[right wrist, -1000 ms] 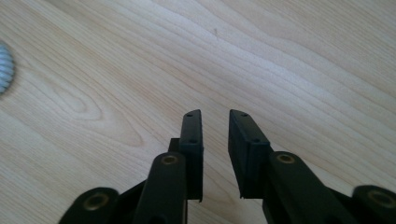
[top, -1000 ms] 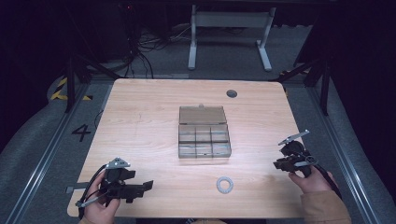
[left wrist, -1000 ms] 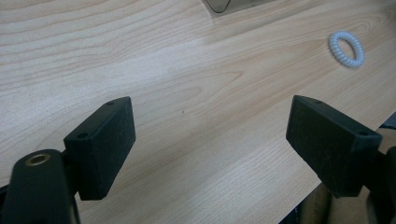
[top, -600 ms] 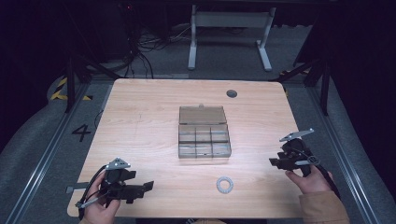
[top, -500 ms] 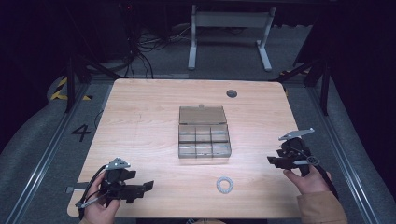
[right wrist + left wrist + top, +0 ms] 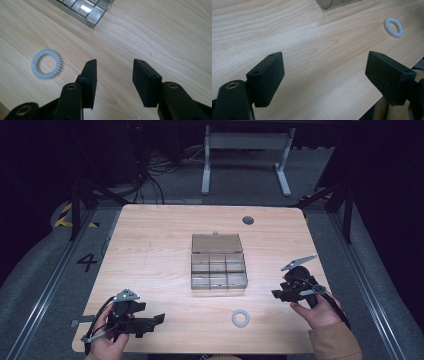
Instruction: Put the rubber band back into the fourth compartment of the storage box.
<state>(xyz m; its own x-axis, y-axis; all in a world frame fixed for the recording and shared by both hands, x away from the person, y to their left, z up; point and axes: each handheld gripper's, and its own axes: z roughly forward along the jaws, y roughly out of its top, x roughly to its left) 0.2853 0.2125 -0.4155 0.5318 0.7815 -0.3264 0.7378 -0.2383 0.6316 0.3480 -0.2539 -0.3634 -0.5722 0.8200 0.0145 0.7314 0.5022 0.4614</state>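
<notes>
A clear compartment box (image 6: 218, 266) lies at the table's middle with its lid folded back; its corner (image 6: 85, 10) is at the top of the right gripper view. A white spiral hair tie (image 6: 241, 318) lies on the wood near the front edge, also in the gripper views (image 6: 393, 27) (image 6: 46, 64). My right gripper (image 6: 280, 287) (image 6: 115, 67) hovers right of the tie, pointing left. Its jaws have just been opening wide, then easing in slightly, with nothing between them. My left gripper (image 6: 154, 324) (image 6: 323, 65) rests open at the front left, over bare wood.
A dark round grommet (image 6: 248, 220) sits in the tabletop (image 6: 150, 245) near its far edge. The front table edge runs close behind the tie and both hands. A white desk frame (image 6: 245, 150) stands on the floor beyond.
The right gripper has moved left toward the table's middle and lifted a little, and its jaws have spread apart. The left gripper has stayed put.
</notes>
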